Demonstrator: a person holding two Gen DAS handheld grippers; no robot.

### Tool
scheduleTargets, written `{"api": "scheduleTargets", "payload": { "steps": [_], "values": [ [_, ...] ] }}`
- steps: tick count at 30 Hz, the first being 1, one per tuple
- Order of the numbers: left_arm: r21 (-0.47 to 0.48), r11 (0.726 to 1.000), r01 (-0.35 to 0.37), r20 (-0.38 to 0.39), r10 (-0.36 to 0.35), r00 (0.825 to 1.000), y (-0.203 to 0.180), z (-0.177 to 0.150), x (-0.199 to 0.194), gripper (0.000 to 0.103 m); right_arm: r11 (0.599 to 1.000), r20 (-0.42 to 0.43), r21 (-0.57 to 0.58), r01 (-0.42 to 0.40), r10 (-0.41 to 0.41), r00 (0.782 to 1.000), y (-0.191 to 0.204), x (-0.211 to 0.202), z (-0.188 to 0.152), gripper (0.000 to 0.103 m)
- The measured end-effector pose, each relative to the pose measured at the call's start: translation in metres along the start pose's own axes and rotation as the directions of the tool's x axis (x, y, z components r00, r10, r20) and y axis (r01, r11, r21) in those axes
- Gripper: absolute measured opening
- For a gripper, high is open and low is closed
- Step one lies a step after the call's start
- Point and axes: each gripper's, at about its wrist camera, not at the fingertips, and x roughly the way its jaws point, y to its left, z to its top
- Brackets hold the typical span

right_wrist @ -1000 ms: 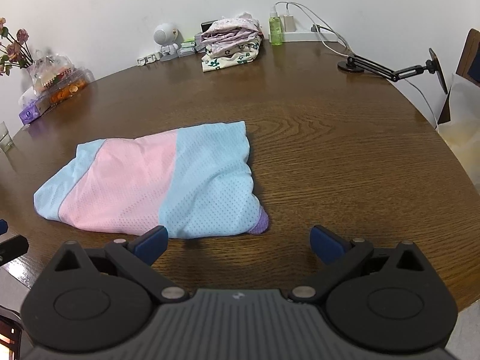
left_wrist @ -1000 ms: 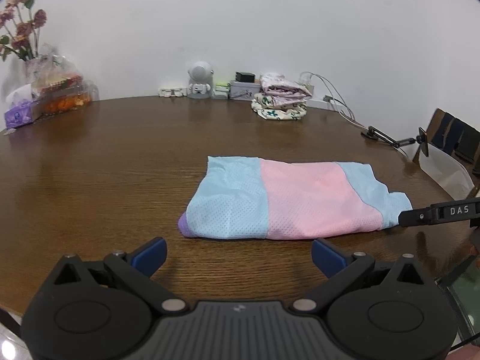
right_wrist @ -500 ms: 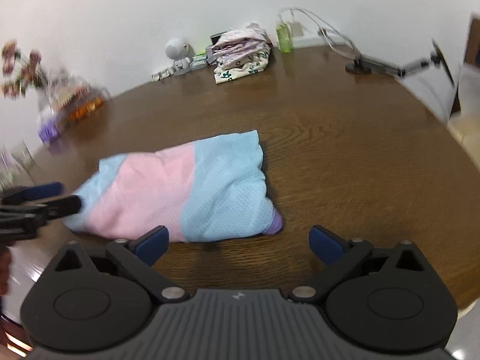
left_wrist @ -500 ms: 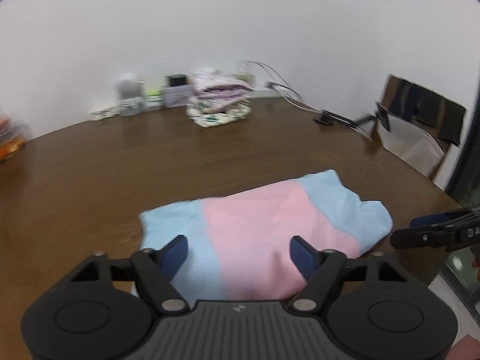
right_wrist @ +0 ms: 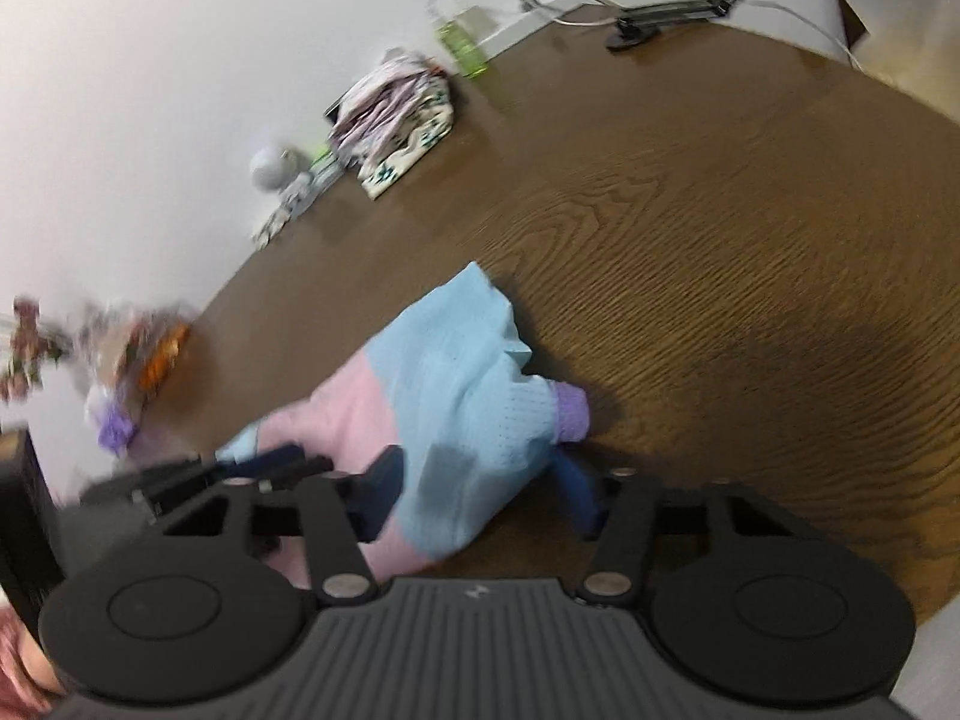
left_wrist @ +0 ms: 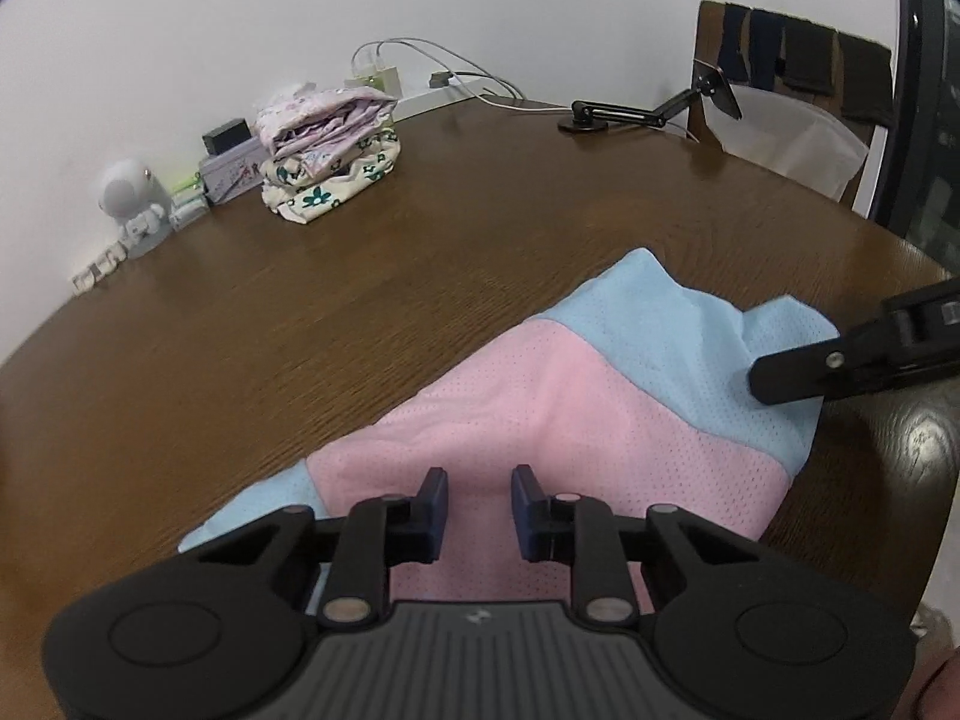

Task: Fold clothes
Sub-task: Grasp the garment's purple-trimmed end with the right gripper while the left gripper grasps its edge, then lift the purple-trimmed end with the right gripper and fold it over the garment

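Observation:
A folded mesh garment (left_wrist: 600,396), pink in the middle with light blue ends, lies on the brown wooden table (left_wrist: 360,312) near its front edge. My left gripper (left_wrist: 479,507) sits over the pink part. Its jaws are closing and a ridge of pink cloth is bunched between the blue pads. In the right wrist view the garment (right_wrist: 456,372) ends in a purple cuff (right_wrist: 570,414). My right gripper (right_wrist: 480,498) is closing on the blue end, which fills the gap between its fingers. Each gripper's black fingers (left_wrist: 780,381) show at the other view's edge.
A stack of folded patterned clothes (left_wrist: 330,156) lies at the back by the wall, beside a white round figurine (left_wrist: 129,198). A black jointed stand (left_wrist: 630,114) and a chair (left_wrist: 792,78) are at the far right. Flowers and snack bags (right_wrist: 138,348) are on the left.
Both grippers came in onto the garment and rolled, and their jaws narrowed from wide open. The left one slid right over the pink part. The blue end now bunches between the right fingers.

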Motion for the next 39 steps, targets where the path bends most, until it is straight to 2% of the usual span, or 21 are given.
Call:
{"api": "scheduleTargets", "payload": {
  "steps": [3,5,8,10,12,16,19,21,23,25,27,28,32,35,37,39],
  "values": [
    [-0.018,1.0,0.016,0.002,-0.016,1.0,0.004,-0.001,-0.001,0.021,0.997,0.014,0.077,-0.027,0.026,1.0,-0.007,0.008,-0.002,0.022],
    [-0.023,0.999,0.022,0.004,-0.022,1.0,0.004,0.0,-0.002,0.019,0.995,0.025,0.098,-0.033,0.031,0.999,-0.01,0.012,-0.003,0.019],
    [-0.031,0.999,0.031,0.005,-0.031,1.0,0.003,0.004,-0.002,0.019,0.994,0.035,0.105,-0.042,0.038,0.999,-0.013,0.013,-0.001,0.006],
    [-0.054,0.997,0.049,0.012,-0.049,0.999,0.005,0.007,-0.003,0.023,0.995,0.044,0.088,-0.046,0.042,0.998,-0.013,0.011,0.001,0.005],
    [-0.092,0.994,0.061,0.054,-0.056,0.997,0.014,0.01,-0.013,0.028,0.997,0.05,0.059,-0.041,0.039,0.998,-0.011,0.009,0.004,0.005],
    [-0.088,0.996,0.006,0.114,0.004,0.993,0.031,0.004,-0.044,0.036,1.0,0.046,-0.002,-0.027,0.027,0.999,-0.008,0.006,0.01,0.005],
    [-0.06,0.998,-0.005,0.087,0.01,0.996,0.04,-0.007,-0.054,0.034,0.995,0.063,-0.099,-0.009,0.015,0.998,0.005,0.003,0.013,0.005],
    [-0.043,0.999,-0.005,0.047,0.007,0.999,0.044,-0.017,-0.052,0.017,0.984,0.084,-0.18,0.011,0.004,0.996,0.017,0.0,0.012,0.005],
    [-0.03,0.999,0.013,0.003,-0.013,1.0,0.043,-0.024,-0.042,0.016,0.962,0.1,-0.27,0.03,-0.002,0.995,0.033,-0.003,0.01,0.005],
    [-0.032,0.999,0.028,-0.021,-0.029,0.999,0.041,-0.031,-0.03,0.016,0.926,0.11,-0.375,0.042,-0.001,0.994,0.051,-0.006,0.007,0.005],
    [-0.049,0.997,0.052,0.002,-0.052,0.999,0.043,-0.032,-0.028,0.016,0.857,0.112,-0.512,0.052,0.007,0.994,0.078,-0.006,0.001,0.005],
    [-0.067,0.995,0.072,0.007,-0.071,0.997,0.045,-0.032,-0.027,0.016,0.814,0.112,-0.578,0.056,0.011,0.994,0.091,-0.006,-0.002,0.005],
    [-0.163,0.973,0.166,0.04,-0.161,0.986,0.059,-0.035,-0.024,0.018,0.595,0.08,-0.803,0.034,0.051,0.995,0.151,0.002,-0.022,0.005],
    [-0.287,0.934,0.213,0.085,-0.196,0.977,0.077,-0.045,-0.032,0.027,0.465,0.011,-0.885,-0.019,0.062,0.998,0.184,0.014,-0.037,0.005],
    [-0.298,0.935,0.191,0.129,-0.159,0.979,0.084,-0.055,-0.053,0.028,0.409,-0.035,-0.911,-0.051,0.046,0.998,0.196,0.02,-0.049,0.005],
    [-0.248,0.957,0.151,0.142,-0.118,0.983,0.085,-0.064,-0.072,0.028,0.396,-0.07,-0.915,-0.075,0.028,0.997,0.201,0.028,-0.056,0.005]
  ]
}}
